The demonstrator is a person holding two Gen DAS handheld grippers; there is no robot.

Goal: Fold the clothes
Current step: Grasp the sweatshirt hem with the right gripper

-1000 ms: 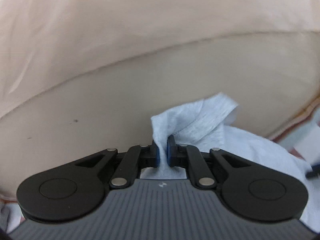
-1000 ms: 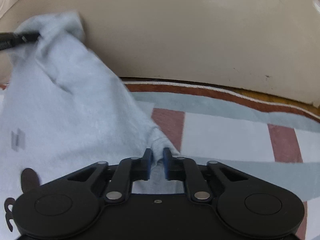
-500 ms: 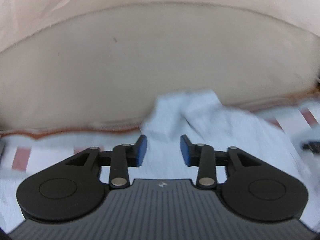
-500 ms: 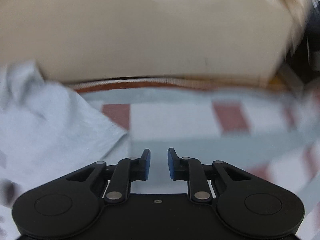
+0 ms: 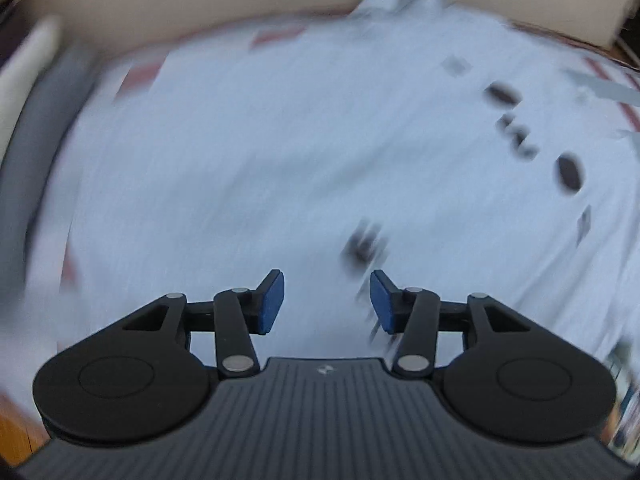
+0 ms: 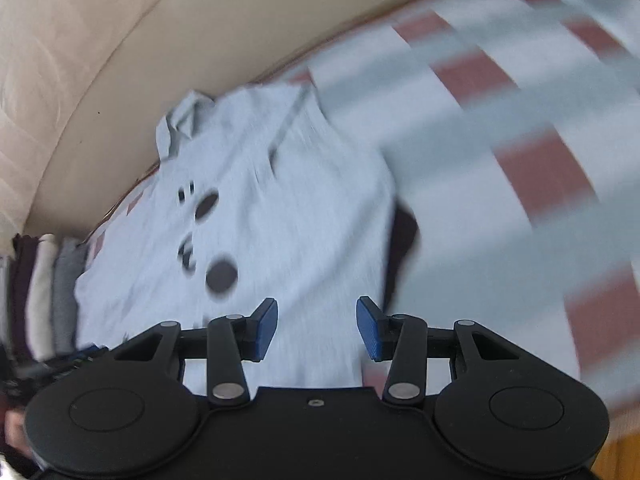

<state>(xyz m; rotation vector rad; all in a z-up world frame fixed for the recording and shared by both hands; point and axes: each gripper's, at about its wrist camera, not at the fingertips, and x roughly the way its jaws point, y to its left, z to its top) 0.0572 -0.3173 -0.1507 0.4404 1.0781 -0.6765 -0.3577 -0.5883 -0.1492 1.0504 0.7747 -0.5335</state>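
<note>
A light blue-grey shirt [image 5: 304,152] with dark printed marks lies spread flat on a striped rug; it also shows in the right wrist view [image 6: 280,216]. My left gripper [image 5: 327,302] is open and empty above the shirt's near part. My right gripper [image 6: 317,329] is open and empty above the shirt's near right edge. A dark garment [image 6: 404,236] peeks out from under the shirt's right side. Both views are motion-blurred.
The rug [image 6: 500,128] has red, white and grey stripes. A beige sofa base [image 6: 132,68] runs along the far side. A stack of folded clothes [image 6: 44,288] stands at the left of the right wrist view. Bare wood floor [image 6: 616,456] shows at the lower right.
Both grippers let go of the shirt's far corners and opened wide. They pulled back and up, so both views now look down on the whole spread shirt.
</note>
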